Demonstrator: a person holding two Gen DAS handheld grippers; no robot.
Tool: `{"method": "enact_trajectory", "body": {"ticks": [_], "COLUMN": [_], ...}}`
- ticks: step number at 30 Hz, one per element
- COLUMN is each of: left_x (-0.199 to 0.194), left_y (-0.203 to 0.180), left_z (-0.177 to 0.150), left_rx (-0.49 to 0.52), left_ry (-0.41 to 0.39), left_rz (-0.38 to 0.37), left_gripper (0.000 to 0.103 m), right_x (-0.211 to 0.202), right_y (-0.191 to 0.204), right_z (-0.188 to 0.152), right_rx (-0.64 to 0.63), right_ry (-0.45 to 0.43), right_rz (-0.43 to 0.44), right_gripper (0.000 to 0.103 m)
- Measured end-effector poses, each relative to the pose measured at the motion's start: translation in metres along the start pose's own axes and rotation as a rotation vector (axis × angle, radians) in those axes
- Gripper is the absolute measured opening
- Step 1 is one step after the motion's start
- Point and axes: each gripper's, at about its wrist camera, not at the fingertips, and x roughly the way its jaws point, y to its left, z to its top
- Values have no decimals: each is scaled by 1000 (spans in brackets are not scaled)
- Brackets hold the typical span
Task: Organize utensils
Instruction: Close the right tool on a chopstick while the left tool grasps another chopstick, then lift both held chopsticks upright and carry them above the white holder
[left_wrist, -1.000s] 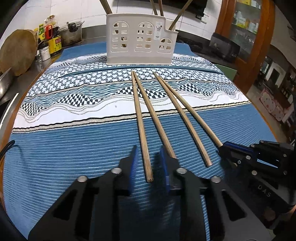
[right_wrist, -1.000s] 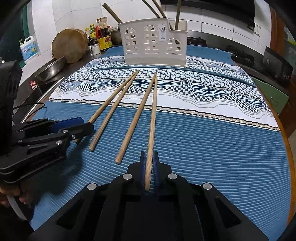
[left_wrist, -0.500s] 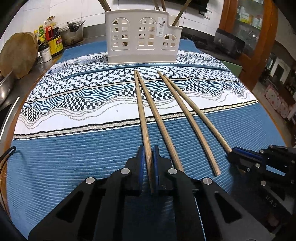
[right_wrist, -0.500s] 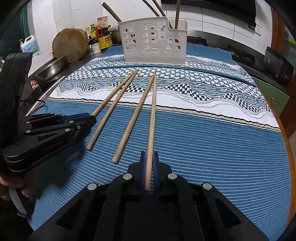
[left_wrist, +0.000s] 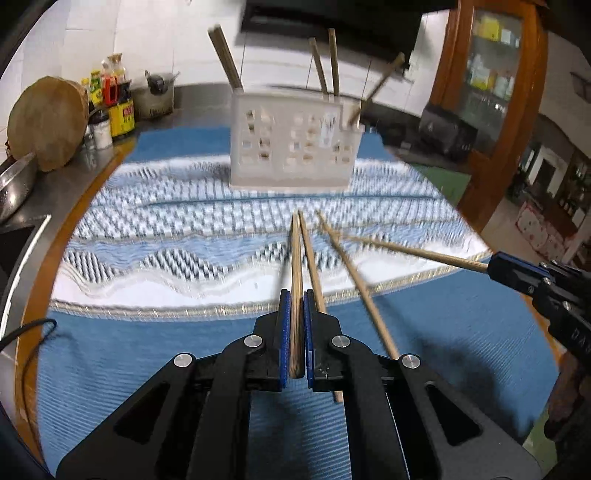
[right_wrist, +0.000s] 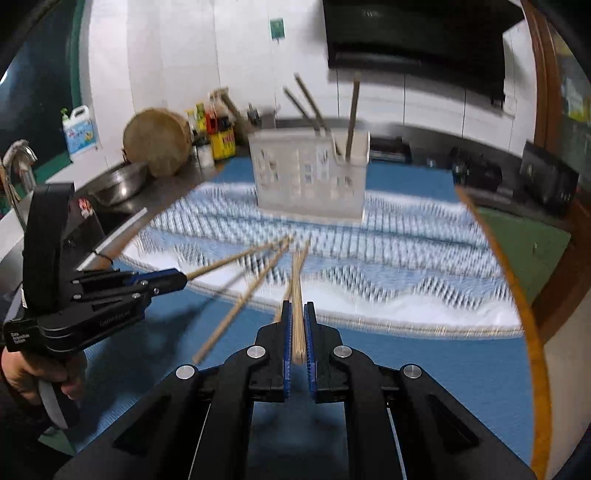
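My left gripper (left_wrist: 295, 299) is shut on a wooden chopstick (left_wrist: 296, 266) and holds it lifted above the blue patterned cloth. My right gripper (right_wrist: 297, 312) is shut on another chopstick (right_wrist: 297, 291), also lifted; it shows in the left wrist view (left_wrist: 495, 263) at the right with its stick (left_wrist: 417, 253). The left gripper shows in the right wrist view (right_wrist: 177, 276) at the left with its stick (right_wrist: 229, 260). Two chopsticks (left_wrist: 354, 280) (left_wrist: 312, 266) lie on the cloth. The white utensil holder (left_wrist: 291, 147) stands at the back with several sticks in it.
A round wooden board (left_wrist: 44, 122), sauce bottles (left_wrist: 118, 107) and a metal bowl (left_wrist: 14, 181) stand on the counter at the left. A sink and tap (right_wrist: 18, 166) are further left. A wooden cabinet (left_wrist: 495, 92) is at the right beyond the table edge.
Both grippers have lifted their chopsticks off the cloth and risen; the view is blurred by motion. Earlier the left gripper closed on its stick.
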Motion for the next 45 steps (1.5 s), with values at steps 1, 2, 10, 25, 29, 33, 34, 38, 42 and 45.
{"method": "enact_trajectory", "body": {"ticks": [1,2,10,25,29,33,34,38,42,45], "left_x": [-3,-7,-20,-40,-54,-70,-72,-71,-55,-34], "left_y": [1,2,9,14,12,9,9,10,13,17], "left_z": [4,9,47,151,183,215,222,251,269,272], "left_rx": [-1,-4,6,55,67,77,76,56,32,11], "left_ry": [-13,-28,-84,-197,-266,-355,-375,-435,-466,-465], "left_rz": [-4,-12,-38,-51,-46,-28,-25,-20,-16,-6], "left_gripper": [6,6,6,6,6,6,6,6,6,6], "right_x": [-2,-6,-17,-39,-38,-29,-25,-4,18,32], "right_y": [-1,-2,-9,-28,-30,-33,-34,-38,-43,-46], "right_z": [5,14,65,197,221,242,246,254,252,248], "right_rx": [-2,-5,-35,-157,-181,-198,-202,-214,-212,-217], "right_ry": [-10,-29,-77,-182,-197,-198,-193,-161,-125,-98], "right_rz": [4,9,54,-3,-34,-66,-76,-96,-99,-100], "right_gripper": [7,6,7,7,7,7,7,7,7,7]}}
